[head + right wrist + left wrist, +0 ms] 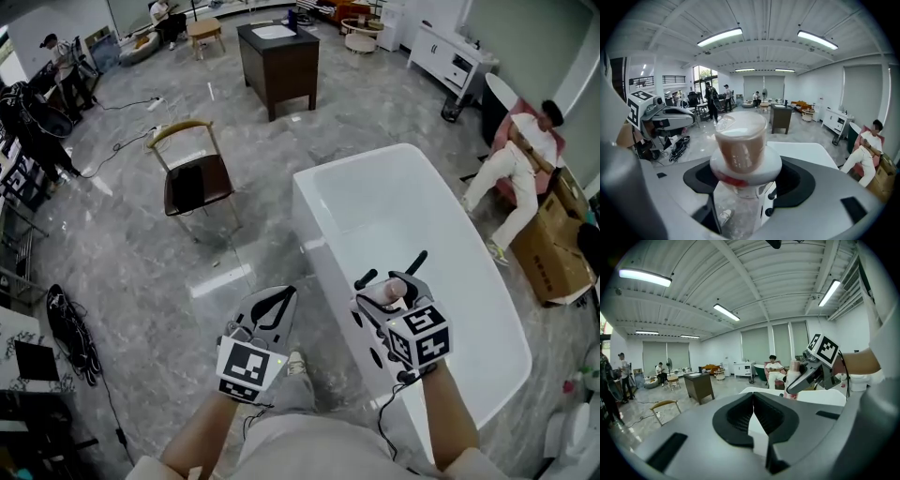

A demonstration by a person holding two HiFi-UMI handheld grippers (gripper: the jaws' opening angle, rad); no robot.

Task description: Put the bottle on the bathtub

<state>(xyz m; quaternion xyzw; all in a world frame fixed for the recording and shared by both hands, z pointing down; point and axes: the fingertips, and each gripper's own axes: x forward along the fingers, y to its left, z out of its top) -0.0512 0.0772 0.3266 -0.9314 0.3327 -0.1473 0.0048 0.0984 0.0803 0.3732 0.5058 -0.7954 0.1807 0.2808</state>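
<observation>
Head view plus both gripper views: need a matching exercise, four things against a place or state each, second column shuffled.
Column 1
1. bottle
2. left gripper
3. bathtub
4. chair

Column 2
A. shut, nothing between its jaws
B. stands on the floor, left of the bathtub in the head view
C. held in the right gripper
D. white, nothing in it

Pairs: 1-C, 2-A, 3-D, 4-B
</observation>
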